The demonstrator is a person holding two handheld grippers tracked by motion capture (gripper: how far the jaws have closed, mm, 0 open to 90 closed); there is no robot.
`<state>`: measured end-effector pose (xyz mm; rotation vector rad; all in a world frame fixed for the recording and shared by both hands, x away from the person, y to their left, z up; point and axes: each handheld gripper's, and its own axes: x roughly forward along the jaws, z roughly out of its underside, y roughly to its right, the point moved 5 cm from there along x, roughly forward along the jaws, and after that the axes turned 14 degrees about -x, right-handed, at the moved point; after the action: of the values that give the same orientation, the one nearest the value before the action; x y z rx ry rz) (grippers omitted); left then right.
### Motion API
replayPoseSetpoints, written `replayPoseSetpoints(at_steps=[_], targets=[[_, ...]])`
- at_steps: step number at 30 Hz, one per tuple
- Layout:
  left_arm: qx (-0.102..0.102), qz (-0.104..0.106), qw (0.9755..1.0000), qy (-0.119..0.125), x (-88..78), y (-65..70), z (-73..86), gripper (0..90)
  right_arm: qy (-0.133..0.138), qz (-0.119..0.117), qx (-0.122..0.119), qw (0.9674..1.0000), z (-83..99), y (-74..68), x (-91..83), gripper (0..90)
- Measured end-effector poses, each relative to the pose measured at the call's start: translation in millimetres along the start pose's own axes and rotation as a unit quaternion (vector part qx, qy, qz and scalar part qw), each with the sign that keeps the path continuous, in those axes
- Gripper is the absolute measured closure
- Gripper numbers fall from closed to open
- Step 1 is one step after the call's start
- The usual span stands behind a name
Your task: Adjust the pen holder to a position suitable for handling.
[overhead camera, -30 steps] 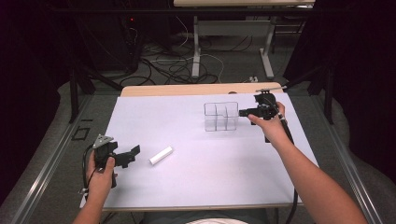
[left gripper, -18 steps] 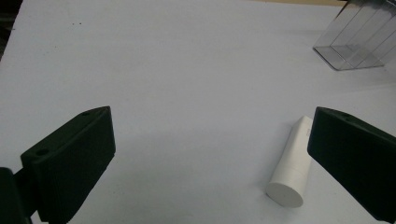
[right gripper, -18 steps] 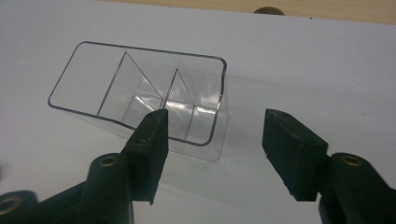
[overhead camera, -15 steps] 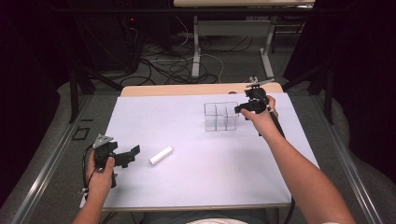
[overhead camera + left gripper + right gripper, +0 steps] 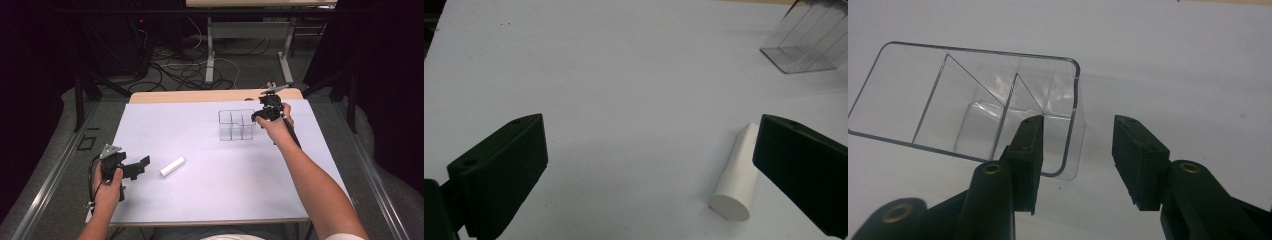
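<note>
While the right tool (image 5: 1078, 150) straddles the end wall of the clear divided box (image 5: 923, 95), its jaws have just been closing but are not yet pressing on it; a skewed pinch could tip or slide the light box. Well apart, the left tool (image 5: 644, 165) stands spread, a white cylinder (image 5: 736, 175) lying just inside its right jaw. White sheeting covers the bench (image 5: 210, 195); beyond it lie dark floor and loose cables (image 5: 190, 70).

White table (image 5: 210, 200), clear organizer (image 5: 236, 125), white cylinder (image 5: 172, 166)
</note>
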<state>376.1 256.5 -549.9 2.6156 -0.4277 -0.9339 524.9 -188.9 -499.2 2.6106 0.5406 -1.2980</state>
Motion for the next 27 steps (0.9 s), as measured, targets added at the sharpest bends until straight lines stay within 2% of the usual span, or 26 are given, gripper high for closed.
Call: replayPoseSetpoints(at_steps=[7,10,15,20,21,23,27], targets=[[0.0,0.001,1.0,0.0,1.4,0.2,0.7,1.1,-0.011,-0.005,0.006,0.9999,1.2,-1.6,9.4,63.5],[0.0,0.0,1.0,-0.001,1.4,-0.1,0.8,1.1,-0.017,-0.005,0.007,0.9998,1.6,-2.3,13.1,65.2],[-0.001,0.0,1.0,-0.003,1.5,-0.3,1.0,1.2,-0.024,-0.006,0.023,0.9994,2.1,-3.5,18.6,67.7],[0.0,0.0,1.0,-0.004,1.6,-0.2,1.3,1.2,-0.032,-0.003,0.024,0.9992,3.5,-4.6,23.4,69.4],[0.0,0.0,1.0,-0.004,1.6,-0.2,1.3,1.2,-0.024,-0.006,0.026,0.9994,3.2,-5.0,25.0,70.0],[0.0,0.0,1.0,-0.004,1.7,-0.3,1.3,1.2,-0.034,0.001,0.029,0.999,3.5,-5.6,26.3,71.2],[0.0,0.0,1.0,-0.004,1.7,-0.3,1.2,1.2,-0.03,-0.001,0.039,0.9988,2.8,-6.8,29.7,72.7]])
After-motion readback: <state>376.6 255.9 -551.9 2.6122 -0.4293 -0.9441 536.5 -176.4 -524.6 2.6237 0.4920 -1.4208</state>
